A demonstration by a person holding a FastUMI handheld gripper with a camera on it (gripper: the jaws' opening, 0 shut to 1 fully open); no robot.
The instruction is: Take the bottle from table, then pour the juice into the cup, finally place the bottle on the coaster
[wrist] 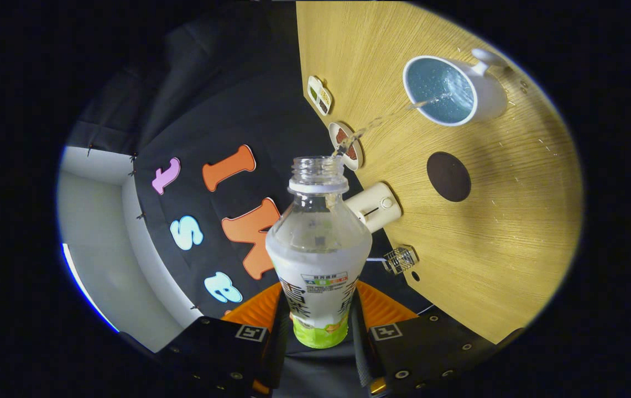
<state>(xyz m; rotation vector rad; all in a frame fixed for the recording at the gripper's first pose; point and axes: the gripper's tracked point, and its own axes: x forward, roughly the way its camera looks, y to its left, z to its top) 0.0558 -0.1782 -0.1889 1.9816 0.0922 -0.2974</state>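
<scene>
My gripper (319,326) is shut on a clear uncapped bottle (318,243) with a white and green label, both fingers pressing its lower body. The view is rolled sideways, so the bottle is tipped over the wooden table (486,260). A thin clear stream (381,119) leaves the bottle's mouth and arcs into the white cup (448,91), which has a blue inside and a handle on its far side. Liquid splashes inside the cup. A dark round coaster (448,176) lies on the table between the cup and the fingers, apart from the cup.
Along the table's edge beside the bottle sit two small dishes (319,95) (345,145) with dark contents, a cream cylindrical device (375,207) and a small clear glass block (401,259). Past that edge hangs the booth's black cloth wall.
</scene>
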